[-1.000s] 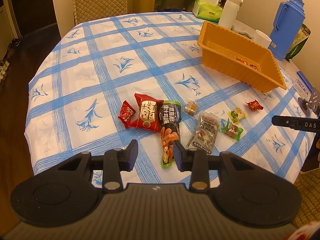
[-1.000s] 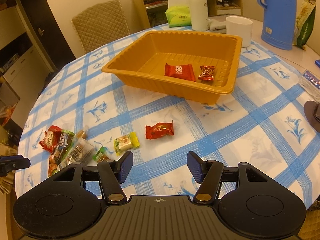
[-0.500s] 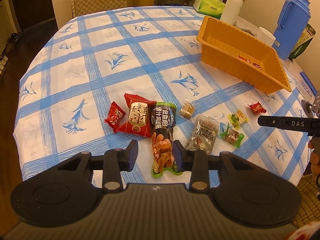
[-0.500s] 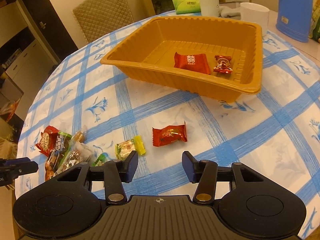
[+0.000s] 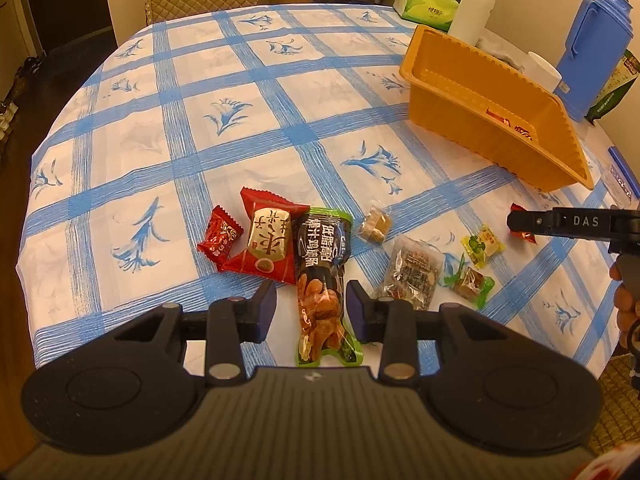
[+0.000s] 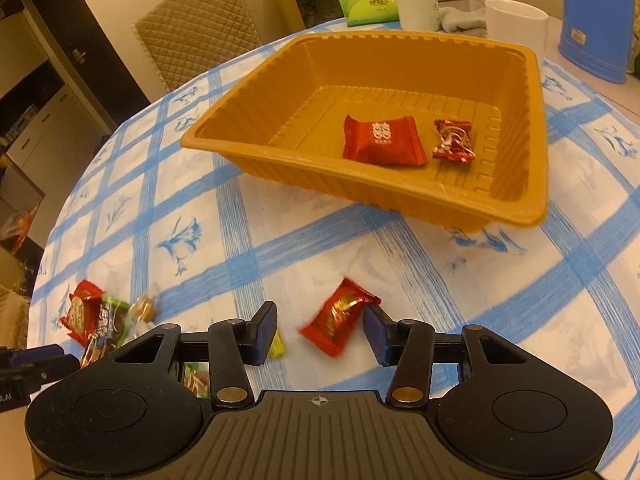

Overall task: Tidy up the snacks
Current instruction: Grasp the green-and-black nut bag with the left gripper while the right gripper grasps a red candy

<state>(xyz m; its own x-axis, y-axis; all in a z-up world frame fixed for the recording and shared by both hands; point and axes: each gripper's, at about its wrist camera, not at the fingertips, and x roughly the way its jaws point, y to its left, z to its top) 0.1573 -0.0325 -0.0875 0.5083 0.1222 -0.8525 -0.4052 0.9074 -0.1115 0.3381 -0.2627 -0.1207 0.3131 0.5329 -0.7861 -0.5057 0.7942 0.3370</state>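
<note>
An orange tray (image 6: 248,120) (image 5: 452,116) stands on the checked tablecloth and holds a red packet (image 6: 382,142) and a red foil candy (image 6: 454,142). My right gripper (image 6: 320,330) is open, its fingers on either side of a small red candy (image 6: 340,320) on the cloth. My left gripper (image 5: 312,308) is open around the lower half of a long dark nut packet (image 5: 322,280). Beside it lie a large red packet (image 5: 270,240), a small red candy (image 5: 219,236), a brown sweet (image 5: 376,226), a clear packet (image 5: 412,276) and green and yellow candies (image 5: 482,242).
A blue jug (image 5: 596,48), a white flask (image 5: 474,8), a white cup (image 6: 516,24) and a tissue box (image 5: 428,8) stand behind the tray. A padded chair (image 6: 196,28) is at the table's far side. The table edge runs just below my left gripper.
Both grippers have moved forward and down. The nut packet now lies between the left fingers, and the small red candy between the right fingers.
</note>
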